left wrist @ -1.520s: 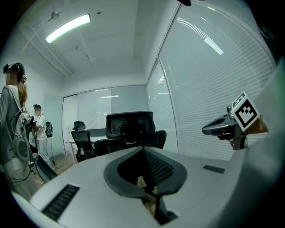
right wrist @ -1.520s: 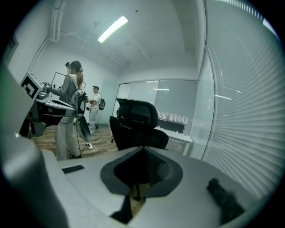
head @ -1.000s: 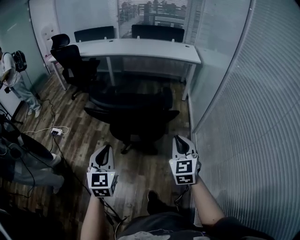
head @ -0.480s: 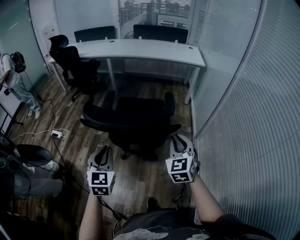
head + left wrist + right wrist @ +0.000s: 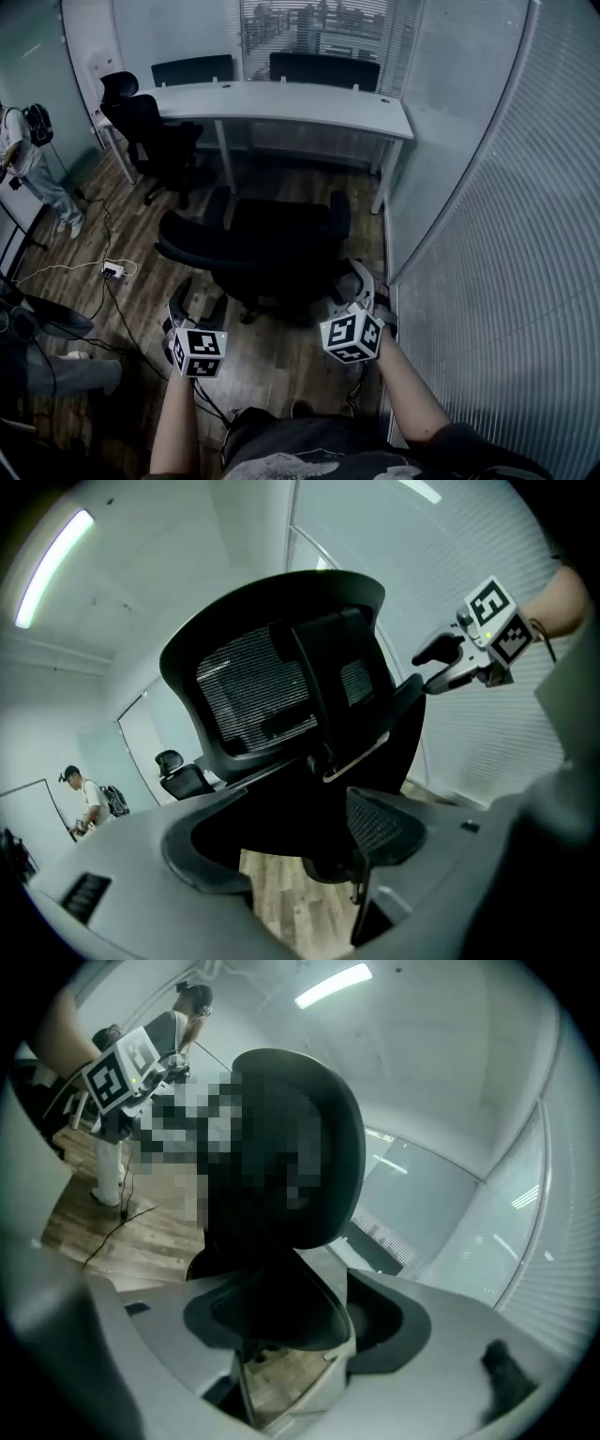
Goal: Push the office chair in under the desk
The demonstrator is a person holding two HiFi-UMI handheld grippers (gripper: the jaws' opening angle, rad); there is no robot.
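Observation:
The black office chair (image 5: 272,248) stands on the wood floor with its back toward me, short of the white desk (image 5: 281,98). My left gripper (image 5: 199,300) hovers by the left side of the chair back (image 5: 281,677); its jaws have just been opening and stand open, with the chair's dark lower part showing in the gap. My right gripper (image 5: 349,286) is at the right edge of the chair back (image 5: 309,1147); its jaws have also just been opening and are open around that edge. Each gripper view shows the other gripper: the right gripper (image 5: 450,663), the left gripper (image 5: 131,1068).
A second black office chair (image 5: 141,127) stands at the desk's left end. A person (image 5: 28,159) stands at far left. A power strip (image 5: 112,270) with cables lies on the floor. A blinded glass wall (image 5: 487,234) runs close along the right.
Both grippers went from shut to open and rolled. They moved forward, up against the two sides of the chair back.

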